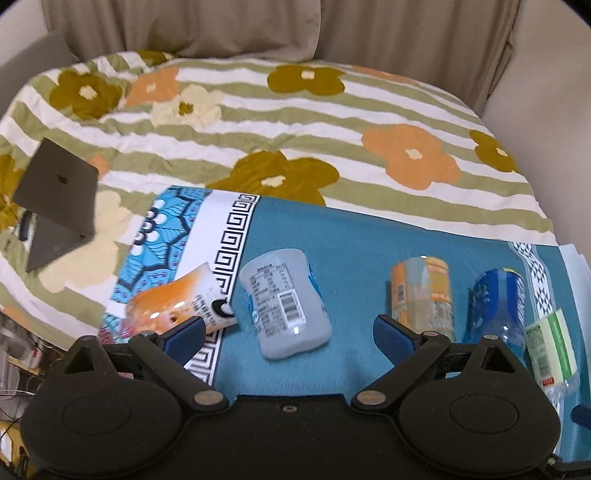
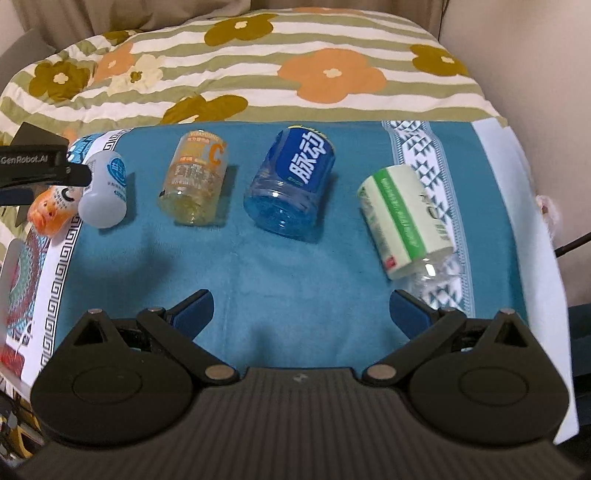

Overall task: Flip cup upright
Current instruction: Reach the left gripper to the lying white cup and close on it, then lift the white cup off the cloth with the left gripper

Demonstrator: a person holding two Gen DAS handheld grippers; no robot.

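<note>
Several cut-bottle cups lie on their sides on a teal cloth (image 2: 295,277). From left: an orange cup (image 1: 177,306) (image 2: 50,212), a frosted white cup (image 1: 286,302) (image 2: 105,190), a yellow-orange cup (image 1: 423,295) (image 2: 195,181), a blue cup (image 1: 496,302) (image 2: 291,181), and a green-and-white labelled clear cup (image 1: 552,350) (image 2: 404,218). My left gripper (image 1: 290,334) is open just in front of the frosted white cup, which lies between its fingers' line. My right gripper (image 2: 301,310) is open and empty, short of the blue cup.
The cloth lies on a bed with a flowered striped quilt (image 1: 295,129) (image 2: 258,66). A grey laptop-like object (image 1: 59,199) stands at the left. Curtains (image 1: 258,26) hang behind. The left gripper body (image 2: 33,166) shows at the right wrist view's left edge.
</note>
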